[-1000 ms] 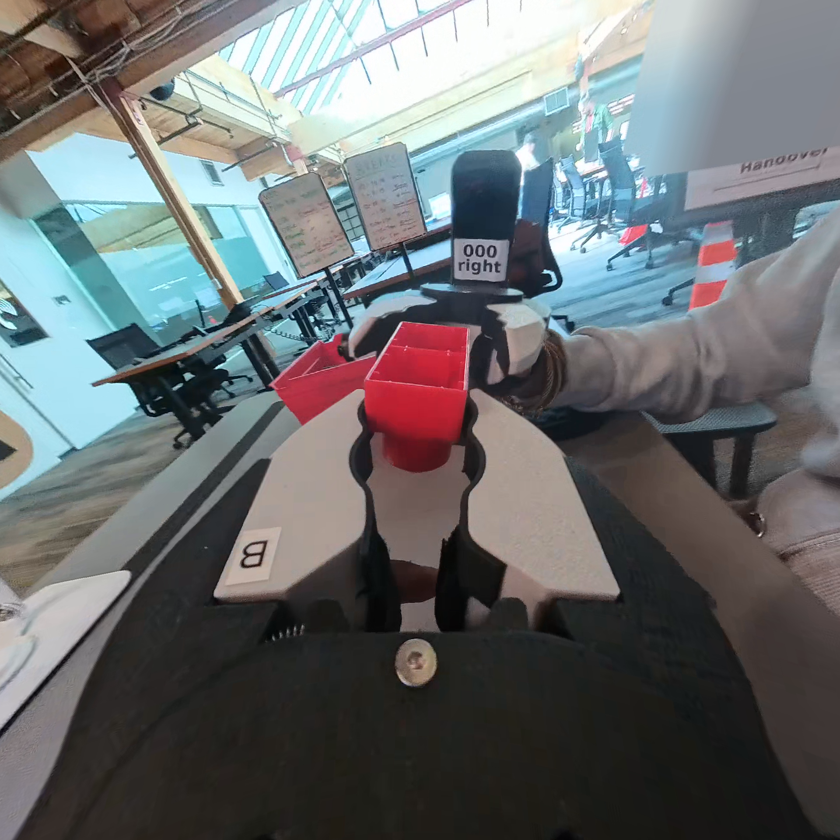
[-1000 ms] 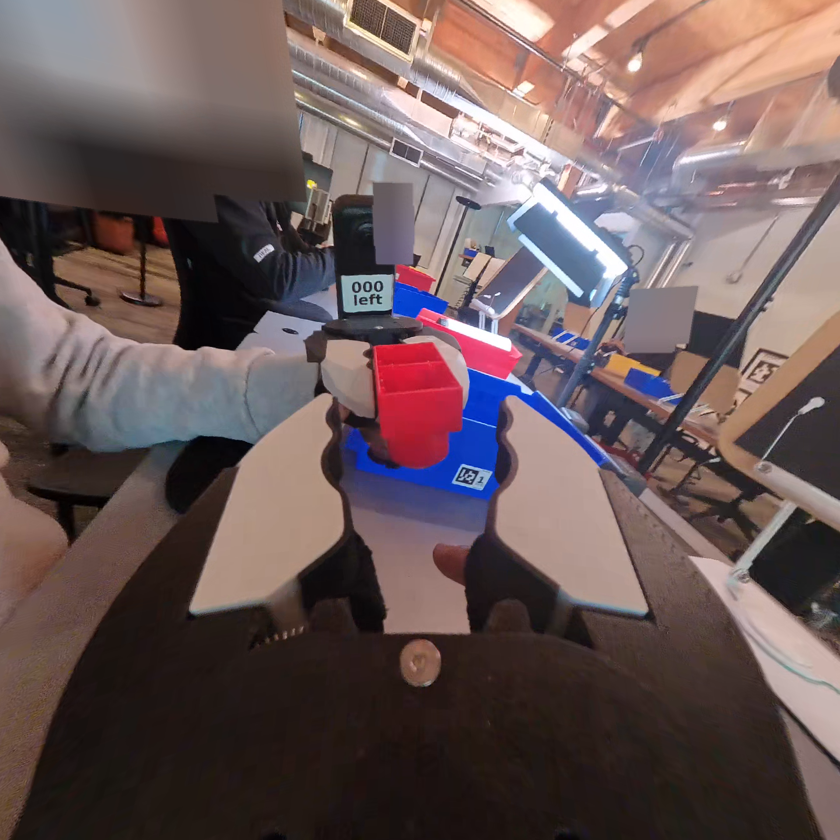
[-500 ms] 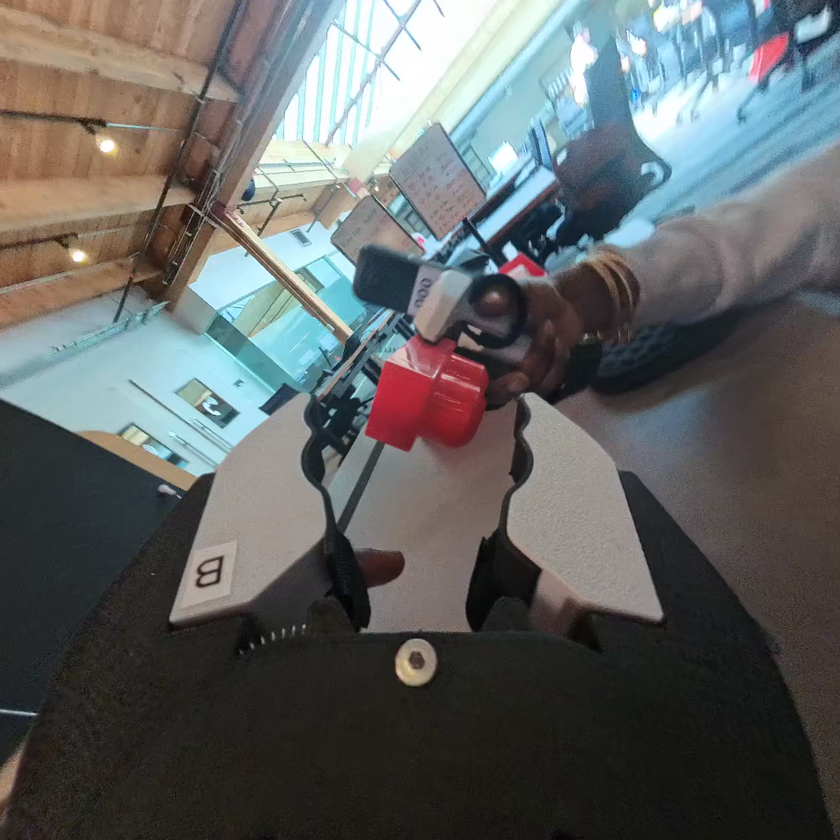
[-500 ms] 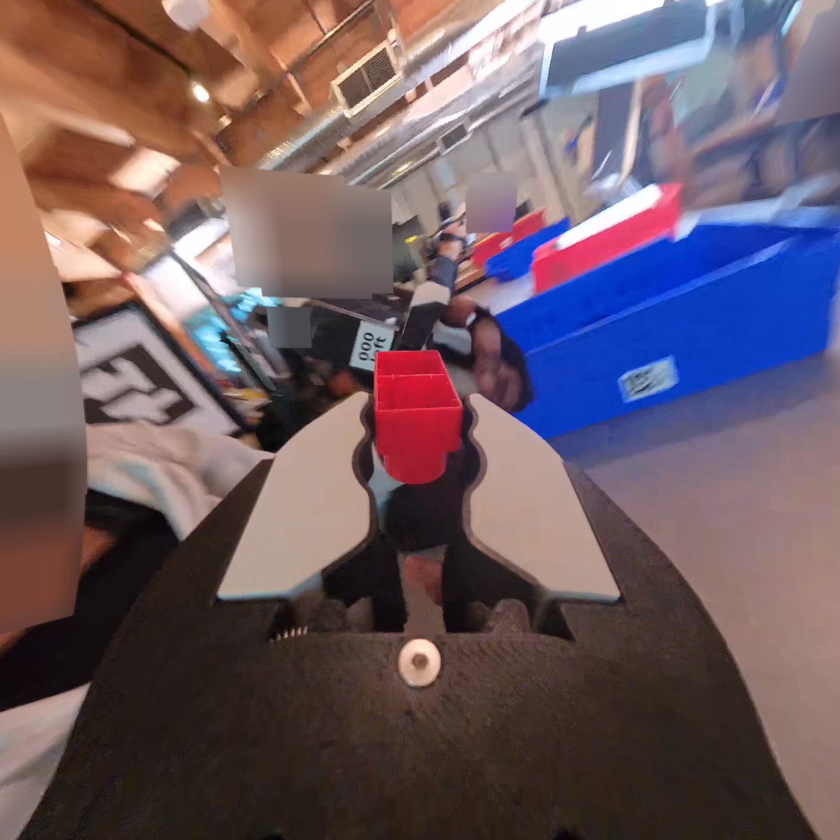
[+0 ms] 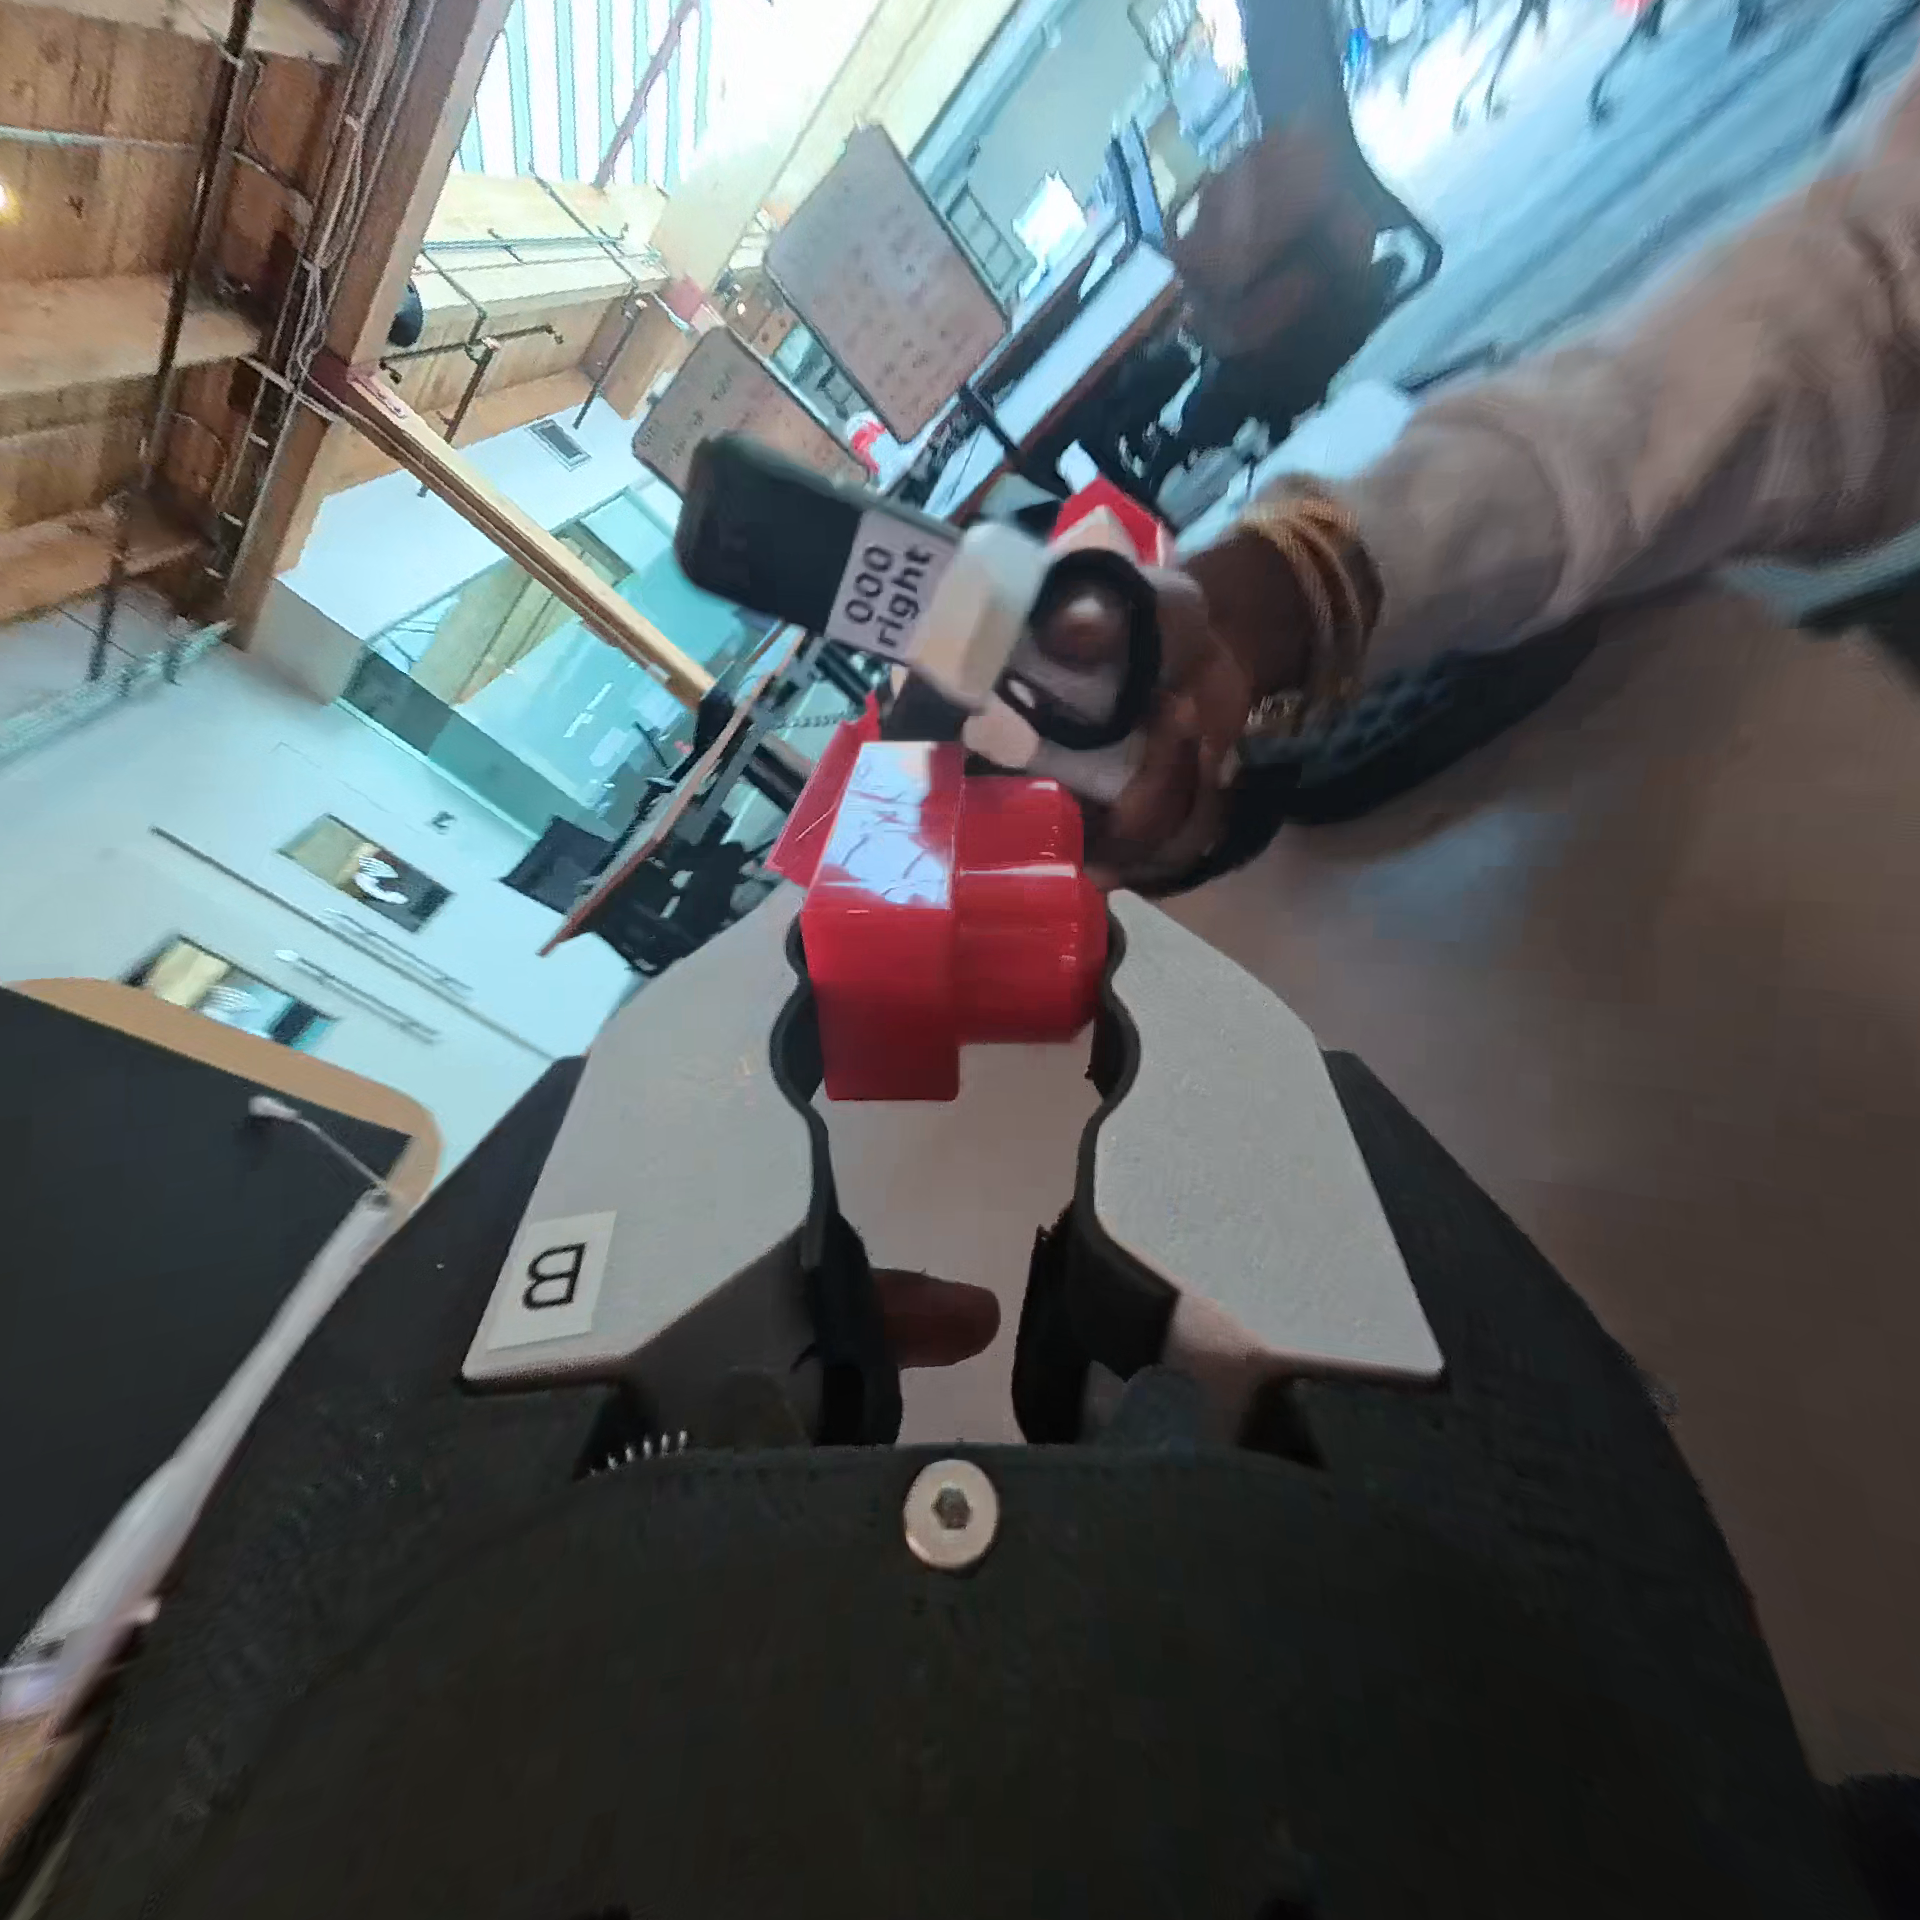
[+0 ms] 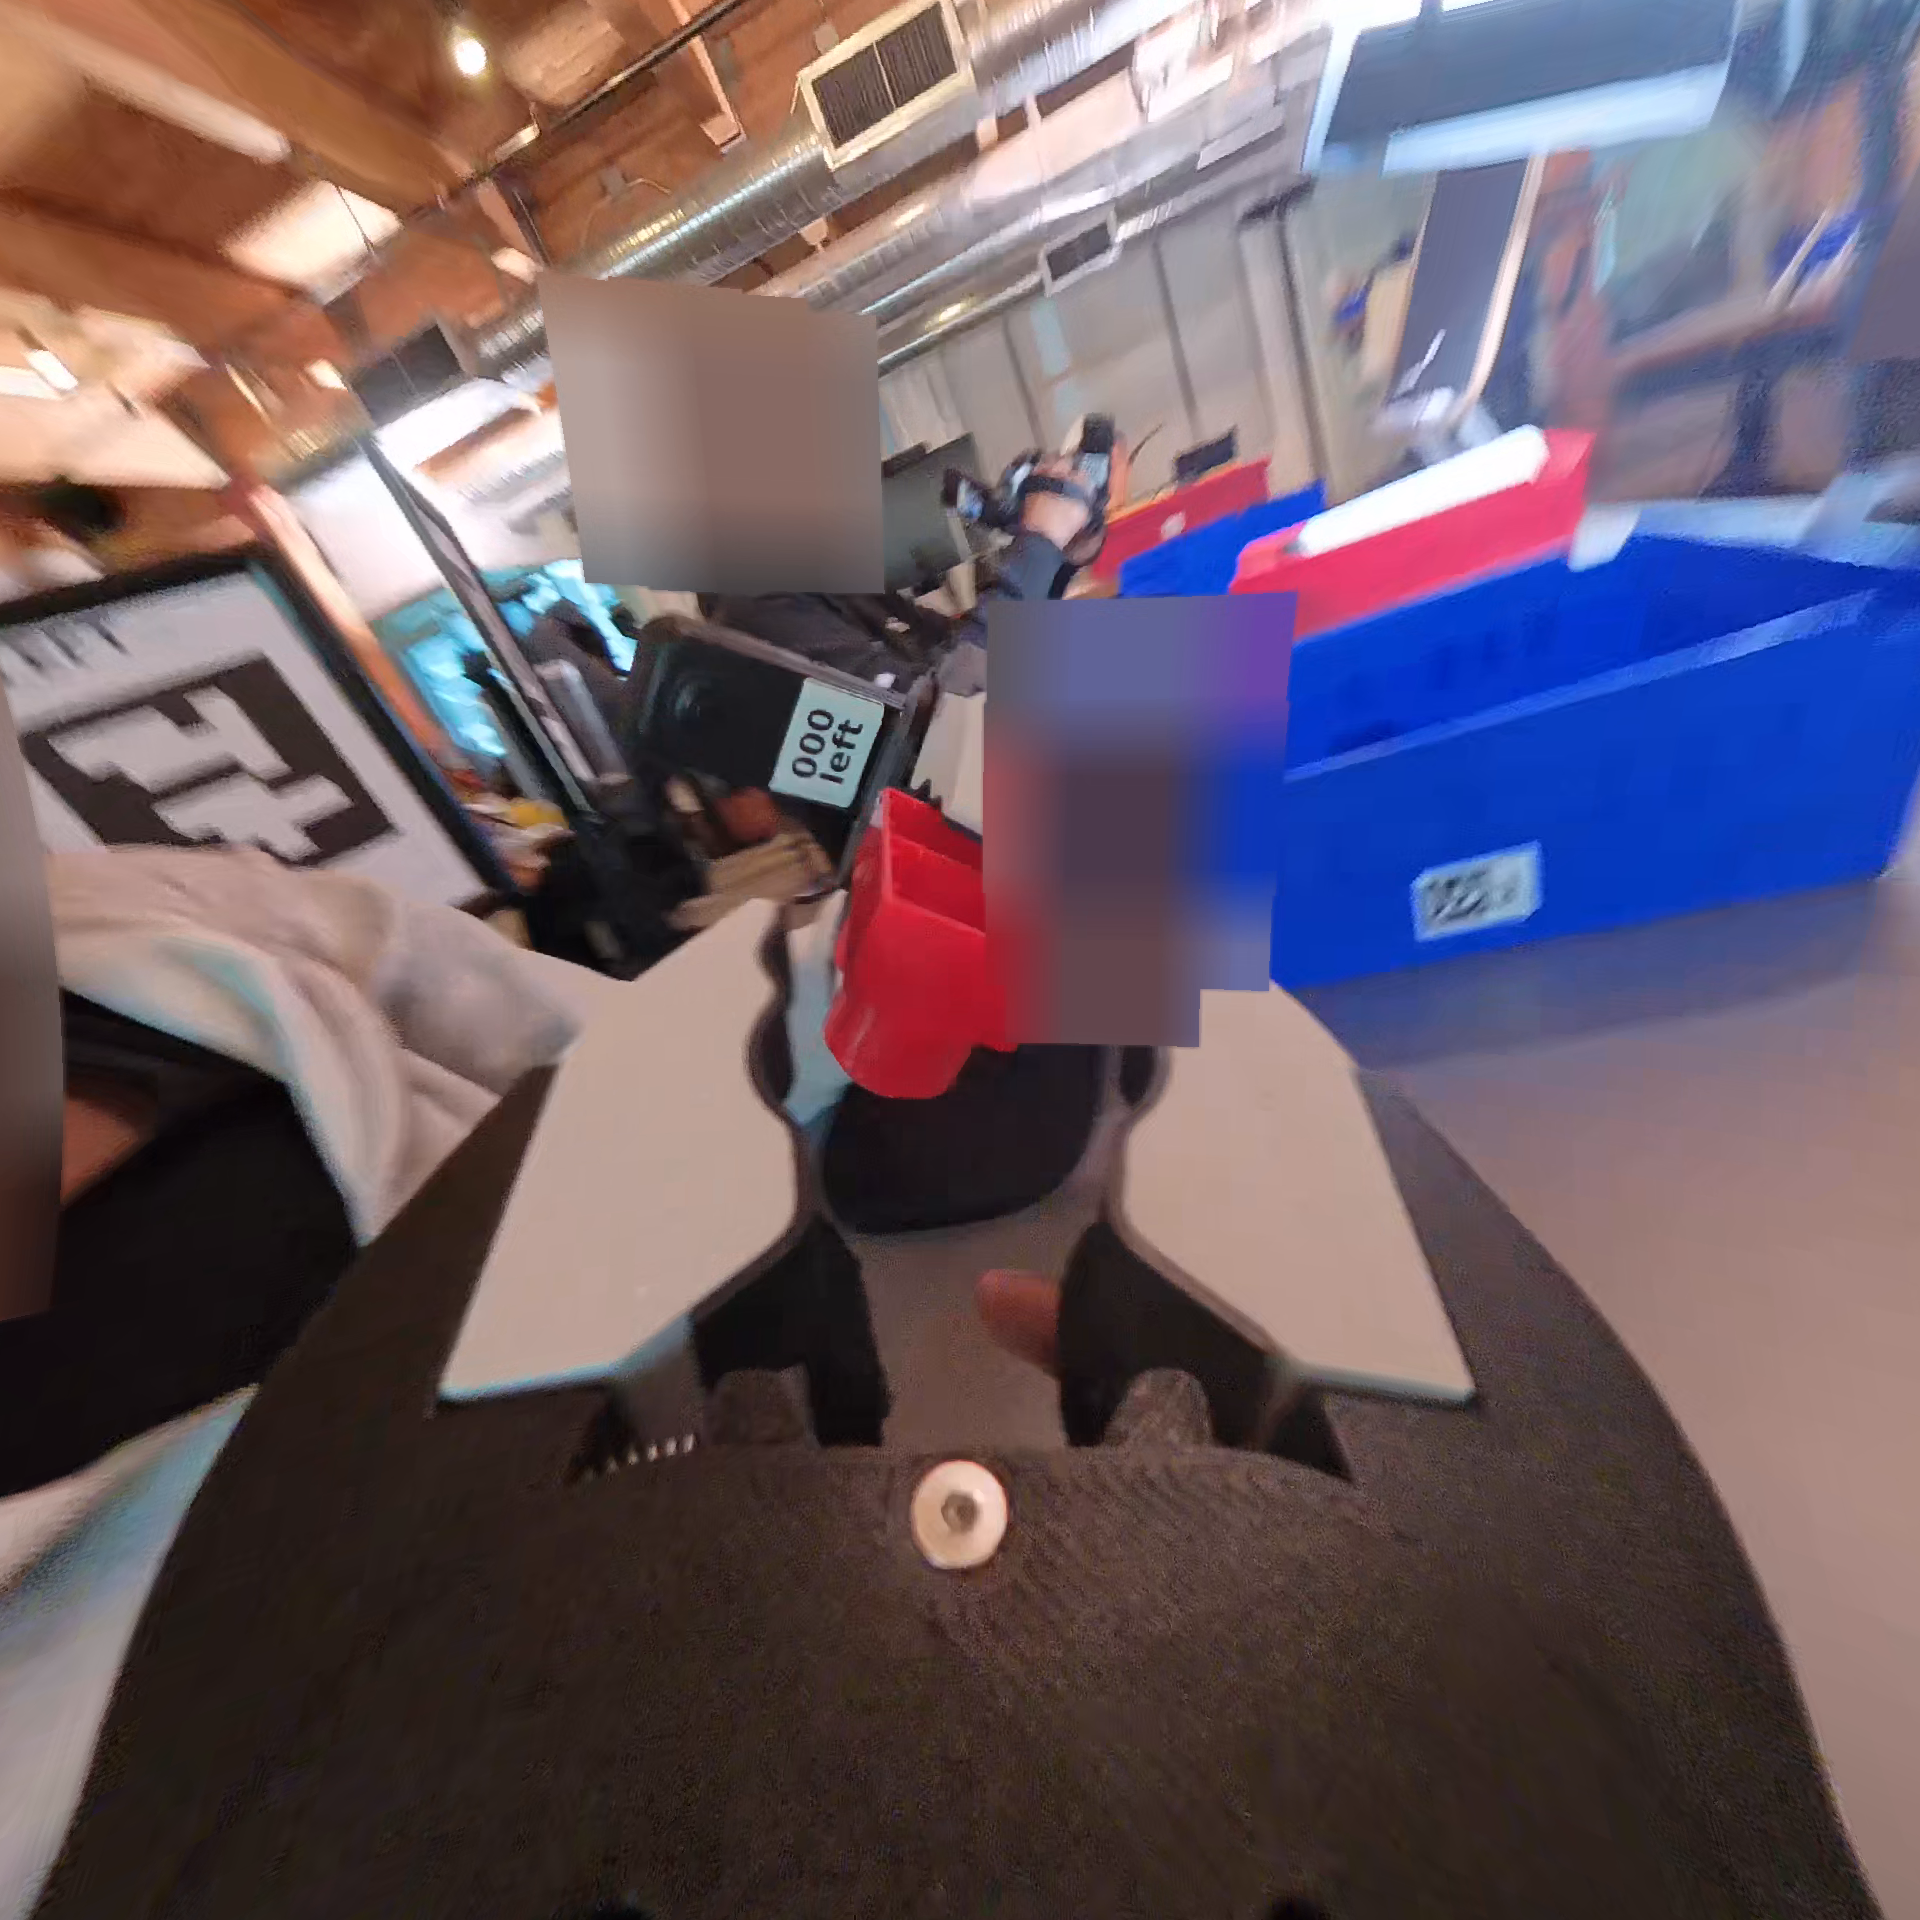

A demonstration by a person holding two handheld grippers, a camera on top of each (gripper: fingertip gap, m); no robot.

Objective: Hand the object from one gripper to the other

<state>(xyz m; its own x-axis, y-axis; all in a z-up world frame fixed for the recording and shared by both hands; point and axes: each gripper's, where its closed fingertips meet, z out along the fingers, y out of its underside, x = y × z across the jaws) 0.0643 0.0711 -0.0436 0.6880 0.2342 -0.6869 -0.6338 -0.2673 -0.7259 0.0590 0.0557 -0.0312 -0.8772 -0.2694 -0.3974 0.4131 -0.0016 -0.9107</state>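
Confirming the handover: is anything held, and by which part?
Left gripper clamps the red plastic square-topped cup end to end, rim and round base; right gripper open.

Each camera sits just behind its own gripper, looking forward along the fingers, rolled sideways. The left wrist view faces the right gripper [image 5: 1049, 675] close beyond the red cup [image 5: 945, 935]; the right wrist view faces back, sharing that cup [image 6: 909, 966].

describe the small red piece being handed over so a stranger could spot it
Above the grey table, find the left hand-held gripper. The red piece sits between its fingertips: glossy, a square open cup on a round base, far smaller than the red bin.
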